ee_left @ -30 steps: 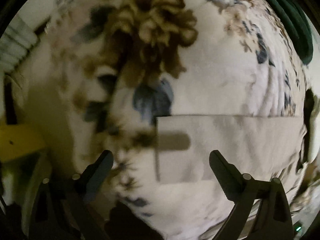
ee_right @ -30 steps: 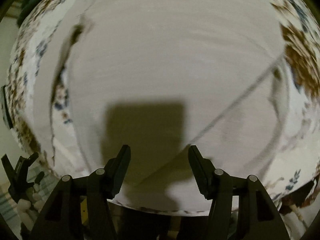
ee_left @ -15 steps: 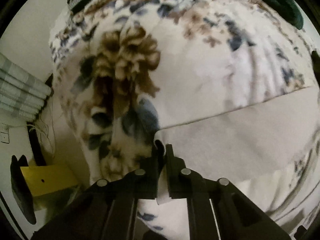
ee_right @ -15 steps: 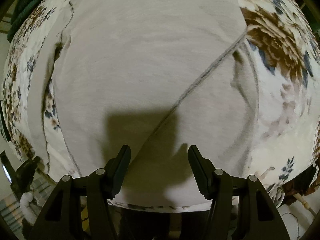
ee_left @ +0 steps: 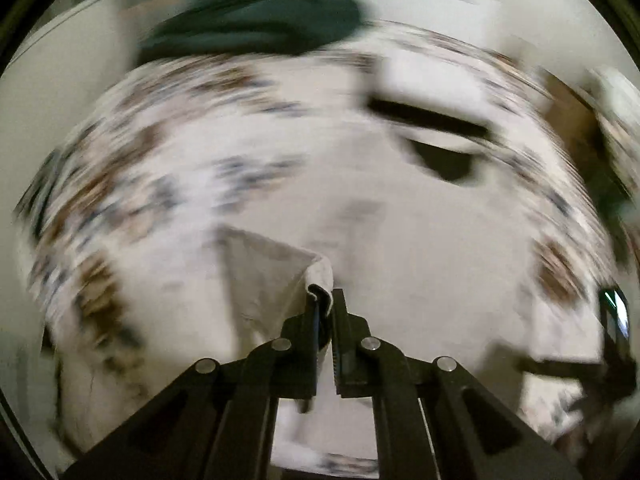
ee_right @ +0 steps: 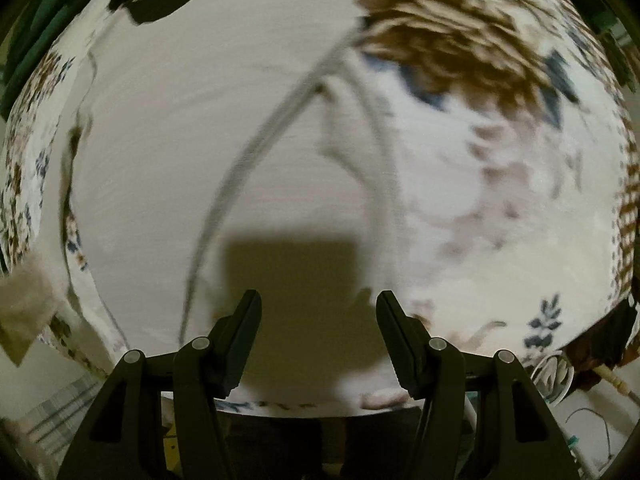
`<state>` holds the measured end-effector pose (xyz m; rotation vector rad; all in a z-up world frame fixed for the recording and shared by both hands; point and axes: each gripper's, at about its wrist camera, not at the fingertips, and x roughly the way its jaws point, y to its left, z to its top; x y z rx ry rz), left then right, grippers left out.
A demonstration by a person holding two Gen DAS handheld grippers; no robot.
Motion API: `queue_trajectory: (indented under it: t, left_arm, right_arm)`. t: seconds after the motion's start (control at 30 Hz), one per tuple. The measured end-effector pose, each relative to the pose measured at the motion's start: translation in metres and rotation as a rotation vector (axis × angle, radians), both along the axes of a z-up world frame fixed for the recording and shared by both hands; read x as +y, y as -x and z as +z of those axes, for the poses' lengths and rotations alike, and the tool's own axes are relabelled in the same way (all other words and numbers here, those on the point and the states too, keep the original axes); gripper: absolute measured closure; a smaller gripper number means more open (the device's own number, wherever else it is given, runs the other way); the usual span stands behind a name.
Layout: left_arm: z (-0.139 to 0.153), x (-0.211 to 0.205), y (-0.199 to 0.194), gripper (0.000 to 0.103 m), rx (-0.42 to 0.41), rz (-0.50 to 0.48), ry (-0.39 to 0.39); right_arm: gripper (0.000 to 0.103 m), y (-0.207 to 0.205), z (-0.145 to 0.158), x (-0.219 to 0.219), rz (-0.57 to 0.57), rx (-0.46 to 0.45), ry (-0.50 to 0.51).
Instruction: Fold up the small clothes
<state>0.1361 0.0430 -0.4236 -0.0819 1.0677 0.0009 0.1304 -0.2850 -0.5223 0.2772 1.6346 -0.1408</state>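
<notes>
Pinching a corner of the garment [ee_left: 276,280] in my left claw [ee_left: 323,312], I hold it raised off the floral sheet [ee_left: 132,184] so that side can, I judge, go over as a fold. A green cloth [ee_left: 252,20] lies beyond the garment, at the sheet's far edge. My right claw [ee_right: 319,316] hangs spread and empty above the garment's [ee_right: 200,100] flat part, near its seam [ee_right: 224,184], probably ready to pin it down.
</notes>
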Motion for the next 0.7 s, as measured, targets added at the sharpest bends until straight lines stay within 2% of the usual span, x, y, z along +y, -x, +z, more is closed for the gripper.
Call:
queue_trajectory:
  t: [0.1,0.2,0.4,0.53,0.67,0.7]
  left_arm:
    - [-0.005,-0.074,0.004,0.100,0.013,-0.180,0.051]
    - [-0.023,-0.134,0.015,0.100,0.051,-0.327,0.076]
    - [-0.062,-0.206,0.039,0.100,0.115,-0.497,0.040]
    - [-0.078,-0.227,0.048,0.099,0.141,-0.530,-0.001]
    - [-0.080,-0.217,0.041,0.094,0.174,-0.461,0.000]
    - [-0.082,-0.212,0.037,0.090,0.189,-0.435,-0.004]
  right_arm:
    - [0.041,0.012,0.007,-0.032,-0.043,0.000,0.019]
    - [0.041,0.026,0.012,-0.063,-0.089,0.003,0.043]
    - [0.042,0.059,0.013,-0.119,-0.161,0.034,0.079]
    - [0.042,0.073,0.012,-0.134,-0.186,0.048,0.079]
    - [0.041,0.086,0.005,-0.125,-0.203,0.045,0.025]
    - [0.041,0.086,0.006,-0.126,-0.204,0.040,-0.001]
